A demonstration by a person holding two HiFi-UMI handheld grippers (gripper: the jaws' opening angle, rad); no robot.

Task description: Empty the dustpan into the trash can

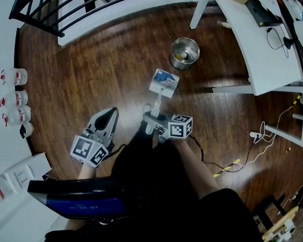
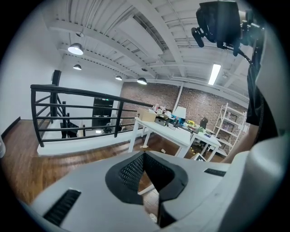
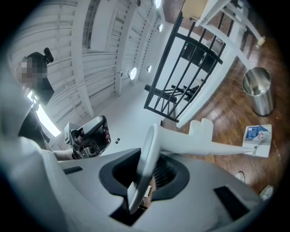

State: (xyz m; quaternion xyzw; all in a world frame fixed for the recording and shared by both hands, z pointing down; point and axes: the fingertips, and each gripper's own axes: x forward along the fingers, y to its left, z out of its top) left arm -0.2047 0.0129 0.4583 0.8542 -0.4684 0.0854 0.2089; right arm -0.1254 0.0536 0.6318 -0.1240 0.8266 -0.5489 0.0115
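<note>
A round metal trash can (image 1: 185,53) stands on the wooden floor ahead of me, and it also shows at the right of the right gripper view (image 3: 258,93). A white long-handled dustpan (image 1: 164,83) hangs above the floor short of the can, its pan (image 3: 258,138) holding blue and white scraps. My right gripper (image 1: 152,122) is shut on the dustpan's handle (image 3: 181,142), which runs between its jaws (image 3: 147,172). My left gripper (image 1: 110,115) hovers to the left, apart from the dustpan, shut with nothing in it (image 2: 144,156).
A white table (image 1: 248,42) with cables and devices stands at the right, close to the can. A black railing (image 1: 56,10) runs along the far left. Several bottles (image 1: 15,97) line the left edge. Cables (image 1: 257,145) lie on the floor at right. A dark screen (image 1: 80,198) sits near me.
</note>
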